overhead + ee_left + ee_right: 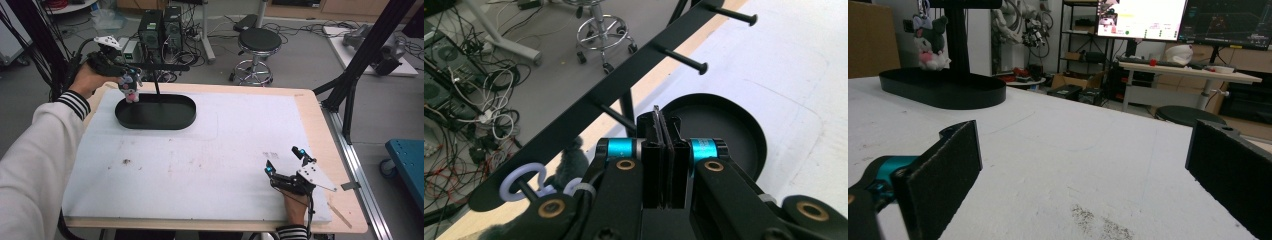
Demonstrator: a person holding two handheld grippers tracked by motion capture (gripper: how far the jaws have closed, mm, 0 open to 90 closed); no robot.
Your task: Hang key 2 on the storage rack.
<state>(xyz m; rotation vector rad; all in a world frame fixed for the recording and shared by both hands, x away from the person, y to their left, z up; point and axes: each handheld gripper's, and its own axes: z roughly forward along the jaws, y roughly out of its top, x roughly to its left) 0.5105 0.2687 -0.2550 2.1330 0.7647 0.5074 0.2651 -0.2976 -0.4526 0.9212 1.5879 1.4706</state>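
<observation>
While the plush keychain (131,86) hangs by its pale ring (517,183) from the end peg of the black rack's horizontal bar (634,70), its body dangles over the left end of the oval base tray (155,114) at the far left of the desk (200,165). The left hand-held gripper (663,131) sits directly above and just beside it, jaws pressed together on a thin dark strip (apparently the keychain's strap), with the bar's long axis running across the view. The right hand-held gripper (285,161) rests well apart at the near right, jaws wide and empty, so the left hand is the nearer.

Floor: grey, strewn with tangled cables (295,27)
Seating: round black stool (257,47) on a chrome base
Far end: desk (1188,72) carrying 2 lit monitors (1140,17)
Equipment: computer towers (160,27) behind the surface
</observation>
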